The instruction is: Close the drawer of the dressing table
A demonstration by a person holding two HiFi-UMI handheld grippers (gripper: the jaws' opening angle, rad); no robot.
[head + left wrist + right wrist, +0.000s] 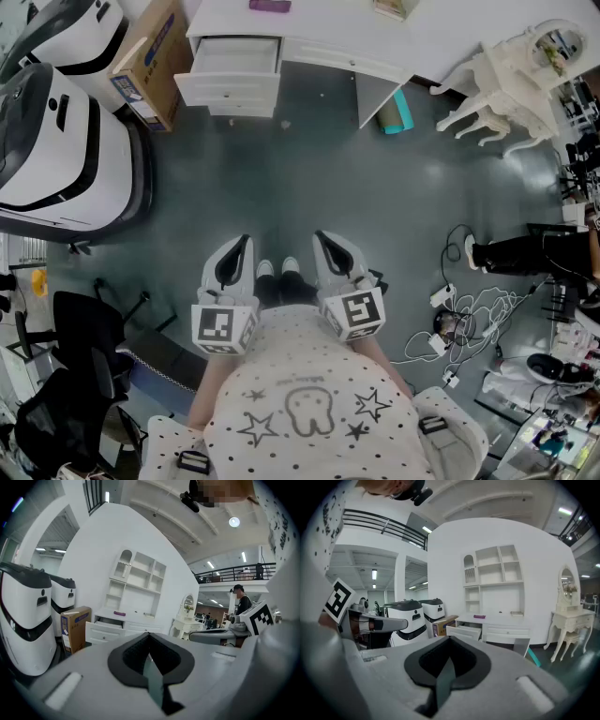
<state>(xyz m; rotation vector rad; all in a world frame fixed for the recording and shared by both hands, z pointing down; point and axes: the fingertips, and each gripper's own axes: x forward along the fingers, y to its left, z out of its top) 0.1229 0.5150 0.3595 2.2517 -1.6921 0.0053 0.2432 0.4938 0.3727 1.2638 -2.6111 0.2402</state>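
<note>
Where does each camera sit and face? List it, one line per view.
Head view: on the person's head, facing steeply down: floor, drawer, shirt, shoes, left claw, right claw.
Left claw view: on the left claw, along its shut jaws toward the dressing table; right claw at right.
Right claw view: likewise on the right claw; left claw at left.
Shared: all show the open drawer.

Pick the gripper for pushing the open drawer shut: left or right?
Left, marginally. The drawer lies ahead on the side of the left gripper; the right gripper would have to reach across. Both are shut, empty and far from it.
</note>
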